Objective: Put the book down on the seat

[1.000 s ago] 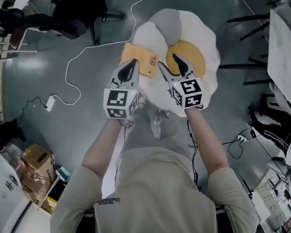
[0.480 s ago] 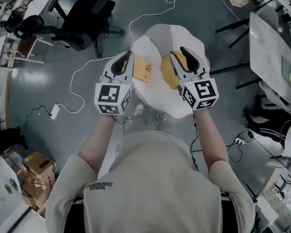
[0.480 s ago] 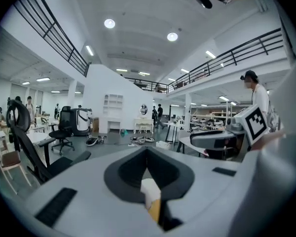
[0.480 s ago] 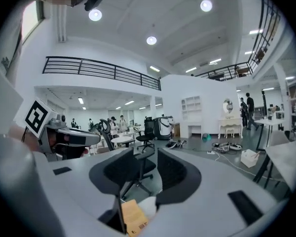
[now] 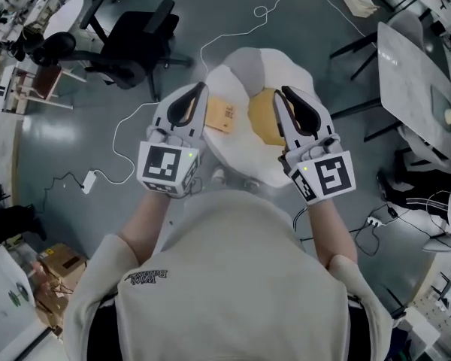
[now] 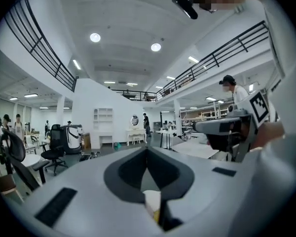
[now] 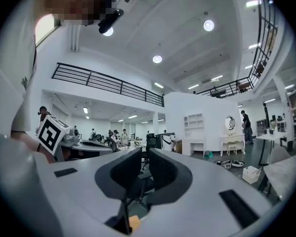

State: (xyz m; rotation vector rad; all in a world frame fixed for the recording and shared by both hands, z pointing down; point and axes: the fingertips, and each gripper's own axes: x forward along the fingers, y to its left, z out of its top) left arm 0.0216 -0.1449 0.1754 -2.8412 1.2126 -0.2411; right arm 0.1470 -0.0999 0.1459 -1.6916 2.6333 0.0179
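A tan book (image 5: 221, 116) lies flat on the left part of the seat (image 5: 244, 70), a white egg-shaped cushion with a yellow centre (image 5: 261, 117). Both grippers are held up over the seat, well above the book, touching nothing. My left gripper (image 5: 201, 89) hangs over the book's left edge, its jaws (image 6: 147, 151) shut on nothing. My right gripper (image 5: 287, 95) is over the yellow centre. Its jaws (image 7: 144, 153) are closing; a thin gap remains and nothing is between them.
A black office chair (image 5: 128, 47) stands at the back left. A white cable (image 5: 135, 115) runs over the grey floor to an adapter (image 5: 90, 180). A grey table (image 5: 417, 81) and dark chair legs (image 5: 357, 107) are on the right, cardboard boxes (image 5: 60, 265) at the near left.
Both grippers have risen away from the seat and spread apart. The right gripper's jaws have narrowed from wide to almost closed. The book has stayed lying on the cushion.
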